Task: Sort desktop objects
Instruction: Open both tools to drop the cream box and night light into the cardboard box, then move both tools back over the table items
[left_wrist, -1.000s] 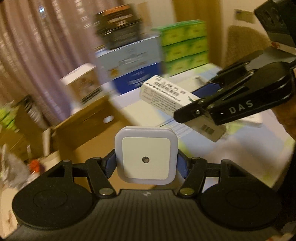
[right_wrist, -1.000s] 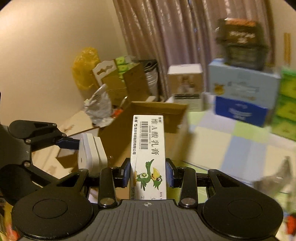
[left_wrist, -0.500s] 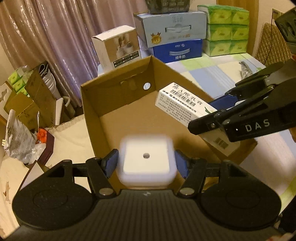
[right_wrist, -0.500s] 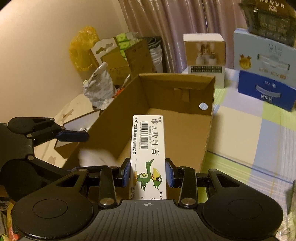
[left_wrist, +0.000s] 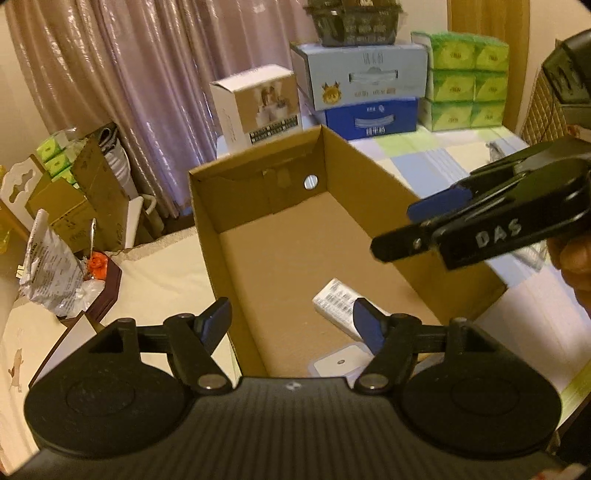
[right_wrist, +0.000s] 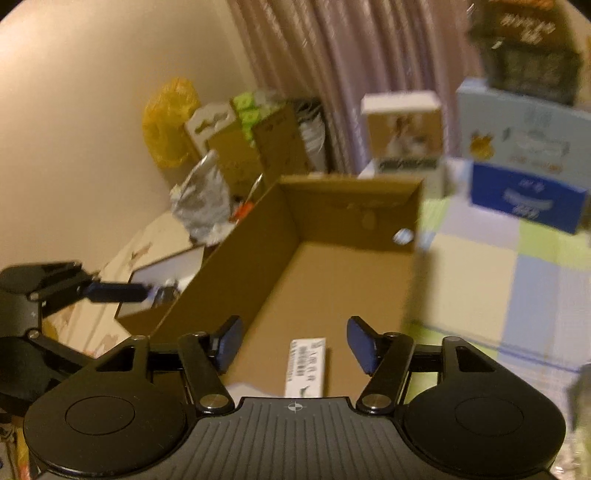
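An open brown cardboard box (left_wrist: 258, 173) stands on the table. On its floor lie a white ointment carton (left_wrist: 334, 306) and a white square night light (left_wrist: 341, 362), near the front end. My left gripper (left_wrist: 291, 323) is open and empty above the box's near end. My right gripper (right_wrist: 291, 341) is open and empty above the carton (right_wrist: 306, 363); it also shows in the left wrist view (left_wrist: 413, 221) at the right, over the box's right wall. The box (right_wrist: 343, 258) fills the middle of the right wrist view.
Behind the box stand a white product box (left_wrist: 258, 107), stacked blue cartons (left_wrist: 362, 92) and green tissue packs (left_wrist: 465, 81) on a checked tablecloth (right_wrist: 498, 266). Left of the table are cardboard boxes (left_wrist: 85, 199), a foil bag (left_wrist: 55, 269) and a curtain (left_wrist: 129, 62).
Both grippers have opened. The night light and the ointment carton have dropped from the jaws onto the box floor. Both grippers have pulled back a little.
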